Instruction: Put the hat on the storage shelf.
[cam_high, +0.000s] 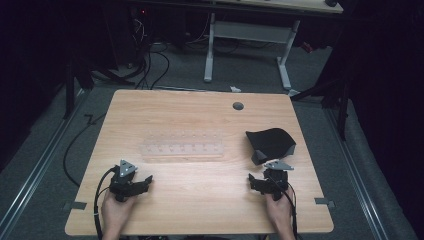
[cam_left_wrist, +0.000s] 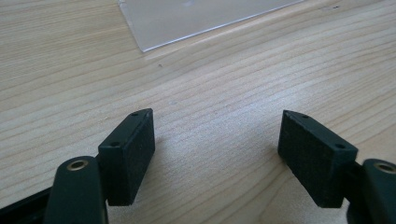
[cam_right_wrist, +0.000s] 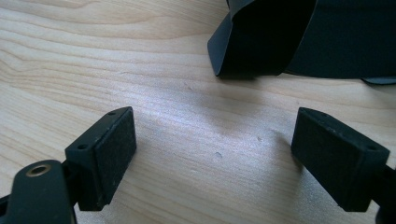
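A person's 2 hands rest handheld grippers on the near edge of a wooden table (cam_high: 200, 107). The left gripper (cam_left_wrist: 217, 140) sits with jaws spread wide over bare wood, near a clear plastic rack (cam_high: 182, 145). The right gripper (cam_right_wrist: 215, 149), equally wide and empty, faces a black pouch (cam_high: 270, 144) just beyond it.

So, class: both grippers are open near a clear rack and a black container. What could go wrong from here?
1. The clear plastic rack with rows of holes is nearly invisible against the wooden table; the left gripper might knock it.
2. The black open-sided container sits right ahead of the right gripper; an advance might push it rather than grasp it.
3. Trailing cables could snag.
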